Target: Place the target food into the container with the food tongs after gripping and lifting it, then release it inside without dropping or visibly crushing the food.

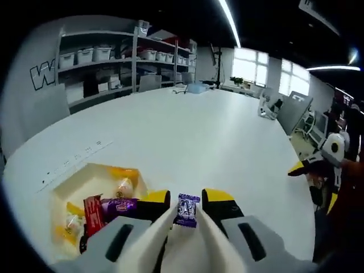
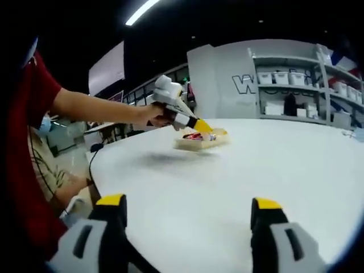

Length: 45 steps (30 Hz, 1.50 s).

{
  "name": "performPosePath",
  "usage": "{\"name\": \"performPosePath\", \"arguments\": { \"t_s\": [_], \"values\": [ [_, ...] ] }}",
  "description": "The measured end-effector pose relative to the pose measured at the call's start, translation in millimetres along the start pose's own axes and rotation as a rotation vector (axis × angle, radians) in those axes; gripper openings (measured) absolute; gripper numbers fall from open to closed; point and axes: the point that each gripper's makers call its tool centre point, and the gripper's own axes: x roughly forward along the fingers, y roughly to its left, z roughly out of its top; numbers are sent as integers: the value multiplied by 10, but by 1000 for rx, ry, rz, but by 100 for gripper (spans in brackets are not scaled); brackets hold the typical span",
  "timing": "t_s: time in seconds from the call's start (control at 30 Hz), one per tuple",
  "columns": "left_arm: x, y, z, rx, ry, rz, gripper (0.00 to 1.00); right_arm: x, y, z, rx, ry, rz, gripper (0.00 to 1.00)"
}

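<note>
While clamped in left gripper [image 1: 186,211], purple candy [image 1: 187,210] beside tray [image 1: 74,185].

In the left gripper view, the left tongs [image 1: 186,211] rise from the bottom with their yellow-tipped jaws drawn close together, clamped on a small purple wrapped candy [image 1: 186,209]. The right gripper view shows those tongs from the side, angled downward, gripped by the person's hand [image 2: 157,115] on an outstretched bare forearm [image 2: 96,108] coming from a red sleeve [image 2: 40,85]. The right tongs [image 2: 189,213] hover with jaws spread wide apart, nothing between them.
</note>
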Motion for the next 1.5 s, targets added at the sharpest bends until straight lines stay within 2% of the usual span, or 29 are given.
{"name": "performPosePath", "arguments": {
  "t_s": [0.13,0.2,0.33,0.47,0.53,0.6,0.73,1.1,1.27,1.5],
  "values": [
    [-124,82,60,1,-17,25,21,5,-28,23,2,-14,-15,100],
    [-185,182,90,-37,-30,46,21,8,-29,23,8,-16,-16,99],
    [-213,254,56,-47,-28,68,21,20,1,28,-5,-15,-7,99],
    [-183,136,33,-44,-27,44,22,23,11,13,-4,-6,-3,99],
    [-122,40,34,-17,-30,31,23,21,6,15,-2,-7,-4,99],
    [-38,-89,20,-28,-28,1,23,17,5,28,2,-12,-5,99],
    [147,-280,-76,13,-5,-25,23,4,9,35,1,-13,-4,99],
    [323,-378,-147,2,10,-69,26,-41,-35,28,21,-21,-12,99],
    [371,-362,-169,-13,10,-70,27,-44,-6,27,28,-25,2,99],
    [447,-365,-247,21,29,-57,27,-62,-23,17,33,-26,-3,99]
  ]
}}
